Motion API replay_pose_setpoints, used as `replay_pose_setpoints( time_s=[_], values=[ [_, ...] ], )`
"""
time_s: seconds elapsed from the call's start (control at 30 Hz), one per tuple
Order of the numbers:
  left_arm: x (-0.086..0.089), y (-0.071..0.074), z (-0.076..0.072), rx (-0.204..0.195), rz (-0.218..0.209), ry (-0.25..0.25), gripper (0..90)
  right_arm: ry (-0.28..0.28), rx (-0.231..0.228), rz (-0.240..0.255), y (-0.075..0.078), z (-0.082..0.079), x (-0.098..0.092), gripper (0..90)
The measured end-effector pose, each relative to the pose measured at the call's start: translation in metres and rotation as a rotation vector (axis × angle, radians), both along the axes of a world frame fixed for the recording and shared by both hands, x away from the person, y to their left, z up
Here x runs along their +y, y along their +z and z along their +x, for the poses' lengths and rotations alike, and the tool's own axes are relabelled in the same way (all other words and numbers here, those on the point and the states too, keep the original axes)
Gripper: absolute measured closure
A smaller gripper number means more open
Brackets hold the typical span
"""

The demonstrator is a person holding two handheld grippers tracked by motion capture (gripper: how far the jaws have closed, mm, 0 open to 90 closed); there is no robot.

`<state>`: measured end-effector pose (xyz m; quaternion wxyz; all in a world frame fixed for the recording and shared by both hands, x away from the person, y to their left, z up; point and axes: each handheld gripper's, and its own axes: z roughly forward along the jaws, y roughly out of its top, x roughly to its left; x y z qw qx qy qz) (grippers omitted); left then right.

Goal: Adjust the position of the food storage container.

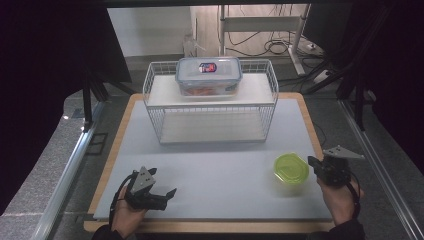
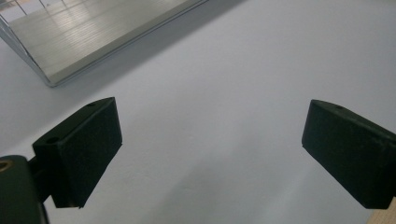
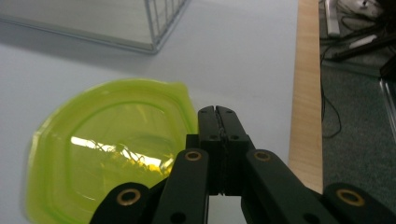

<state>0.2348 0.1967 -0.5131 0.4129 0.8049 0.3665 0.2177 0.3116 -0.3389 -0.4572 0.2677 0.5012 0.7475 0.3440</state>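
I see a lime-green container, translucent, with a glossy lid of the same green, near the desk's right edge. My right tongs are matte black with brass-coloured pins; my left tongs are black as well, each topped with a grey plate. The desk has a pale grey-blue mat with a light wood border showing along its edges. Toward the far edge stands a white wire rack in a fine grid pattern. On it sits a clear box with a blue-rimmed lid, a red and blue label, and orange contents.
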Motion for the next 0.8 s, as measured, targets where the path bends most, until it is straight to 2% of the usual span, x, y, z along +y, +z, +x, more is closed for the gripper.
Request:
replay_pose_setpoints(
  time_s=[0.17,0.43,0.8],
  values=[
    [0.0,0.0,0.0,0.001,0.003,-0.002,4.9,-0.016,0.039,-0.007,-0.009,0.005,-0.005,90.0],
    [-0.001,0.0,0.0,0.002,0.009,-0.007,5.0,-0.006,0.084,-0.016,-0.017,0.008,-0.003,90.0],
    [-0.003,-0.001,0.0,0.007,0.015,-0.013,5.1,0.028,0.103,0.011,-0.018,0.005,0.008,90.0]
  ],
)
